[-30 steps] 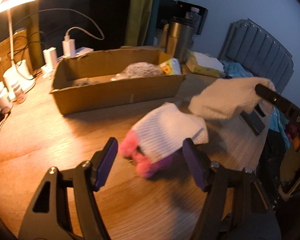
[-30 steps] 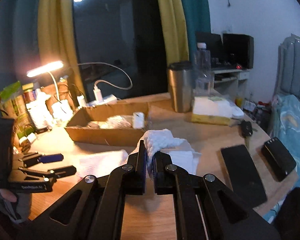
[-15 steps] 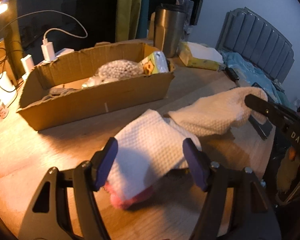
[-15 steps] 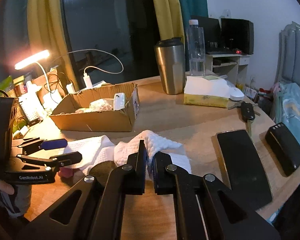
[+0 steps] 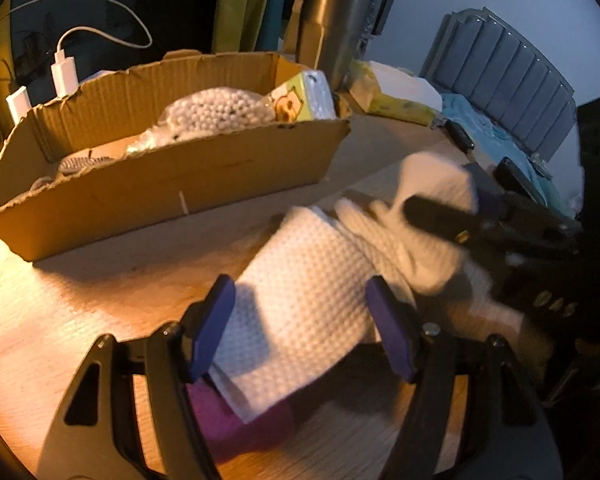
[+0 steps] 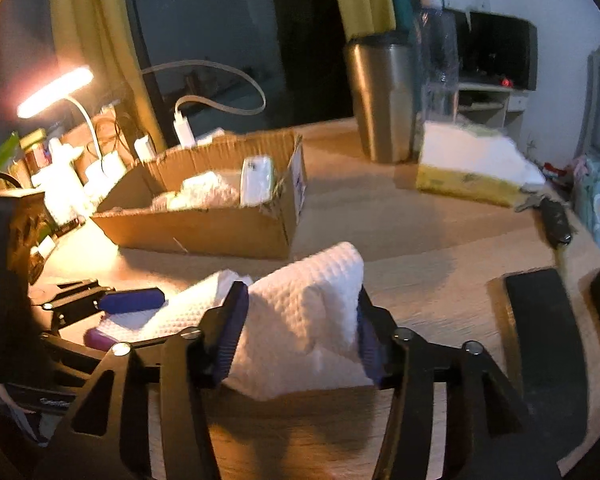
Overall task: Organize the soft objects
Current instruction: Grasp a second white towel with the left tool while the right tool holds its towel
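Left of the cardboard box's (image 5: 172, 184) near corner, the left gripper (image 5: 300, 328) stands with jaws apart, astride one end of the white towel (image 5: 304, 304), which covers a pink-purple soft item (image 5: 240, 428); neither pad visibly presses. Rightward, the right gripper (image 6: 298, 328) has just been opening, the towel's bunched end loose between its jaws. Advisable: clear the towel before gripping either.
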{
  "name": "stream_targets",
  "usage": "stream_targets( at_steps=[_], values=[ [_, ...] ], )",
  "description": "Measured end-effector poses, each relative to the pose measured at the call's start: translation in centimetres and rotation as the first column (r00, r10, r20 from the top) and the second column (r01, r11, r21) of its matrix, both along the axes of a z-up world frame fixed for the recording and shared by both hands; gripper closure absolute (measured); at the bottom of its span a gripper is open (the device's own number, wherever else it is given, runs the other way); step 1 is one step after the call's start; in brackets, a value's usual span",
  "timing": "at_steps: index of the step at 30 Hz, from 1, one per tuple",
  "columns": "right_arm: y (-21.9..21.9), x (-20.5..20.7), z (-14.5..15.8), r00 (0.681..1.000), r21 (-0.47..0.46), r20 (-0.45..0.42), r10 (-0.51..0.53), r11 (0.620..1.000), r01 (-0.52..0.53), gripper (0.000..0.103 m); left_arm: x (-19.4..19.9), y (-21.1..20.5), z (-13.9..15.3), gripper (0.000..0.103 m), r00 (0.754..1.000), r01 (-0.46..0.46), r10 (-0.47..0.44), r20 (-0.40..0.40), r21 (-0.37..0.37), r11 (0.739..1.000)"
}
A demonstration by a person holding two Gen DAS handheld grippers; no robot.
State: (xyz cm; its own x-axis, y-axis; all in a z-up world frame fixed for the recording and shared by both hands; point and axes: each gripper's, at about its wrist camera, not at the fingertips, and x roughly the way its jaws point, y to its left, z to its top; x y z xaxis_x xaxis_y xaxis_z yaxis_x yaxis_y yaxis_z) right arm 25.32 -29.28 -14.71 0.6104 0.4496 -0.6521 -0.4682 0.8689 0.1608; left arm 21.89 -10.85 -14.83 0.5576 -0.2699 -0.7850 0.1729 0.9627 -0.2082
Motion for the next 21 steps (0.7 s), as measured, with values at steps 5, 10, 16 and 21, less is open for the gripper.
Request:
stream_targets(
  at_steps=[5, 10, 16, 21],
  values=[
    [1.1, 0.2, -1.6, 0.998, -0.039, -0.065, 0.015, 0.999, -0.017, 0.049, -0.1, -0.1, 0.0, 0.040, 1.000, 0.023, -0.023, 0.001, -0.022, 0.999],
    [0.9, -0.2, -2.3, 0.996, -0.044, -0.089, 0.012, 0.999, -0.016, 0.049, -0.7, -0.3, 0.1, 0.060, 0.998, 0.062, -0.061, 0.018, -0.046, 0.997],
    [1.0, -0.8, -2.3, 0.995, -0.059, -0.094, 0.020, 0.998, -0.026, 0.087, -1.6, -0.7, 0.9, 0.078, 0.994, 0.094, -0.092, 0.055, -0.034, 0.995],
    [0.3, -1.9, -0.6, 0.999, -0.028, -0.044, 0.008, 1.000, -0.010, 0.091, -2.7, -0.7, 1.8, 0.083, 0.991, 0.103, -0.100, 0.091, -0.026, 0.994]
  ],
)
